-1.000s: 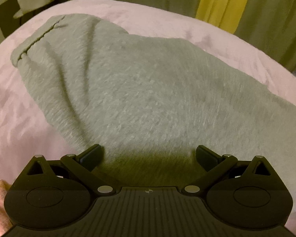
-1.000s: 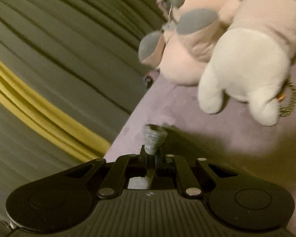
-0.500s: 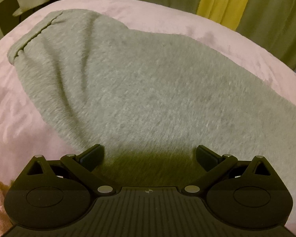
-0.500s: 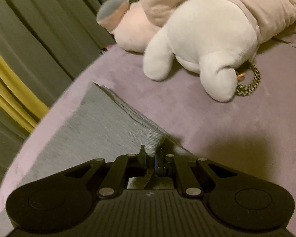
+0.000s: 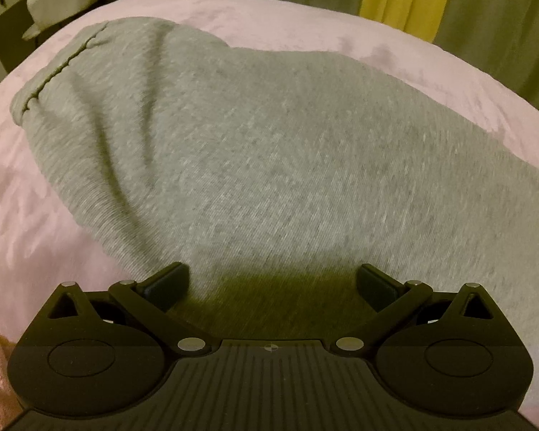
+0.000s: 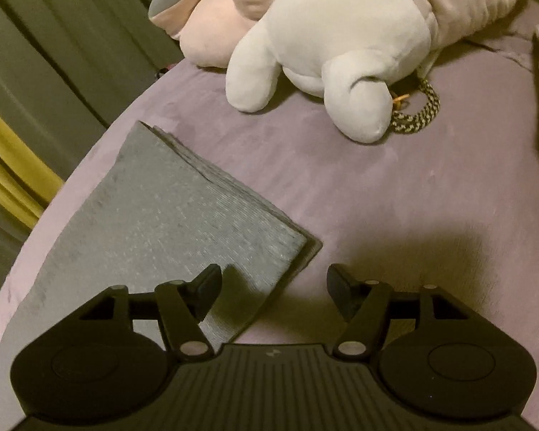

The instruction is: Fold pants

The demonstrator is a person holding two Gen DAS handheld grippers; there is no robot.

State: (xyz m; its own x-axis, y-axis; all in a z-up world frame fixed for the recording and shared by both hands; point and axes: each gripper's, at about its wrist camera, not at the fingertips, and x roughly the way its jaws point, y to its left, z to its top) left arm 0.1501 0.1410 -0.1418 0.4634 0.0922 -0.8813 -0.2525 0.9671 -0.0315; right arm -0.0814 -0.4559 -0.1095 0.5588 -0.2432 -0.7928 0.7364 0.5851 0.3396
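Pants [image 6: 169,215] lie flat on the bed [image 6: 395,197], long axis running away from the plush toy [image 6: 341,46]. My right gripper [image 6: 273,289] sits over their near corner, jaws opening, nothing pinched. My left gripper [image 5: 272,282] hovers spread over the mid-fabric, empty.

pants [image 5: 269,151] | grey knit | folded flat, stacked layers, hemmed end wrinkled | lying on pink bedcover [image 5: 305,21]

Bare bed [image 6: 395,197] lies between pants [image 6: 169,215] and plush toys [image 6: 341,46].
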